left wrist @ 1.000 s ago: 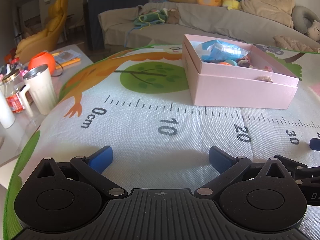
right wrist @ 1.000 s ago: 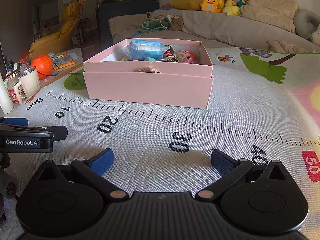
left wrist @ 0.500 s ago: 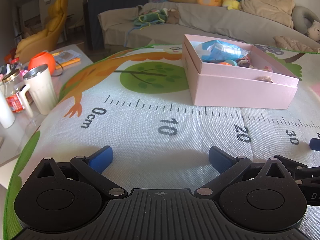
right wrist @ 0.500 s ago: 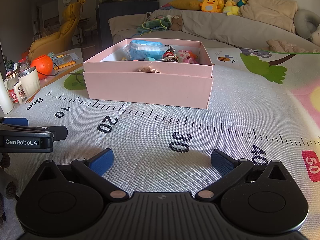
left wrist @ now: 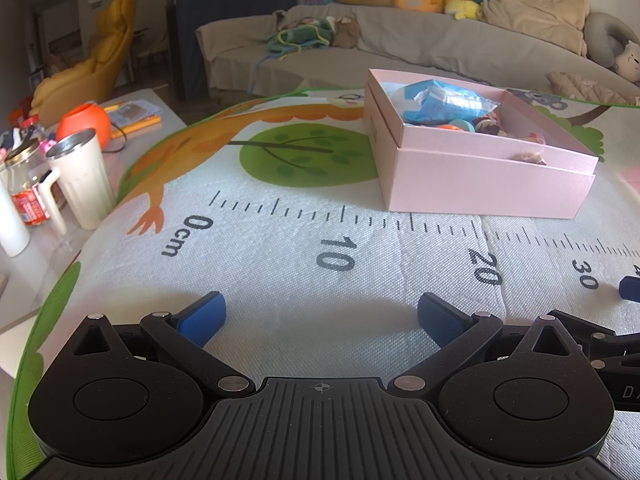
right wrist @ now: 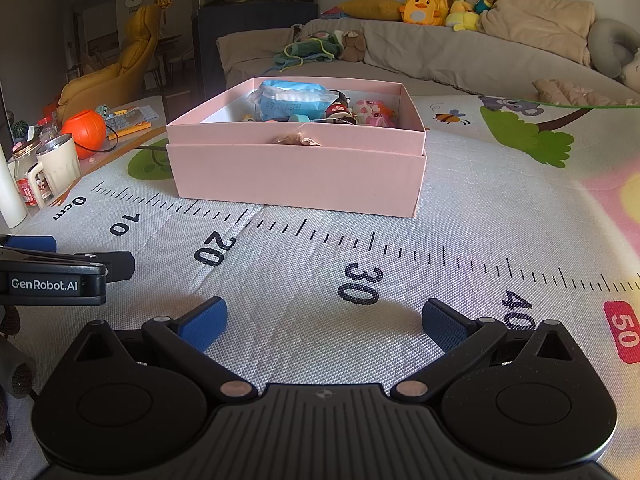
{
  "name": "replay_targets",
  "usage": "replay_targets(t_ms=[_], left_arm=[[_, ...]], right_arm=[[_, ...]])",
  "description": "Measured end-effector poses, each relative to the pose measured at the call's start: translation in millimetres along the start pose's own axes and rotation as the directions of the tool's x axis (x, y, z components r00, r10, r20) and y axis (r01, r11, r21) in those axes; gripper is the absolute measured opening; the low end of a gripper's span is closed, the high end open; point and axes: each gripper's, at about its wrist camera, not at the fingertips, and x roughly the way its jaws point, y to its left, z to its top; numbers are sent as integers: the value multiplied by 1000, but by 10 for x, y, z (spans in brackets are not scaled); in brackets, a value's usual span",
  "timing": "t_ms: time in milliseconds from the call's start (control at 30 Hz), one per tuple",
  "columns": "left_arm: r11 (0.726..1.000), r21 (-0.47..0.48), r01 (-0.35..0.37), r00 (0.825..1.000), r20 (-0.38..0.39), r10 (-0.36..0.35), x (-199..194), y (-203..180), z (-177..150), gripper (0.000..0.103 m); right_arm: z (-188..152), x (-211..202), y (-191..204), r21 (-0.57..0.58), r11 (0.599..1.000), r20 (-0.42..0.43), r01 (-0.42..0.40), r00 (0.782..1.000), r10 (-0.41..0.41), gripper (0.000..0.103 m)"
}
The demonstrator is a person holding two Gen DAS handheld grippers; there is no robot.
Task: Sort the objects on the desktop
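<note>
A pink box (left wrist: pixel 484 184) (right wrist: pixel 296 176) stands on the ruler-print mat, holding a blue plastic packet (left wrist: pixel 444 102) (right wrist: pixel 294 98) and several small toys (right wrist: pixel 360 112). My left gripper (left wrist: pixel 320 316) rests low over the mat near the 10 cm mark, open, nothing between its blue pads. Beside it to the right, my right gripper (right wrist: pixel 324 320) is also open and empty near the 30 cm mark, with the box straight ahead. In the right wrist view the left gripper's side (right wrist: pixel 52 276) shows at the left edge.
A white mug (left wrist: pixel 82 178), a glass jar (left wrist: pixel 28 184) and an orange ball (left wrist: pixel 84 122) sit on the side table at the left. A grey sofa (right wrist: pixel 460 52) with plush toys runs behind the mat. A yellow chair (left wrist: pixel 92 72) stands far left.
</note>
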Motion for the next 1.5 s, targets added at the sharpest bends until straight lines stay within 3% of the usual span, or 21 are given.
replay_targets(t_ms=[1500], left_arm=[[1000, 4, 10, 1000, -3, -10, -11, 12, 4, 103]], right_arm=[[0, 5, 9, 0, 1000, 0, 0, 1000, 0, 103]])
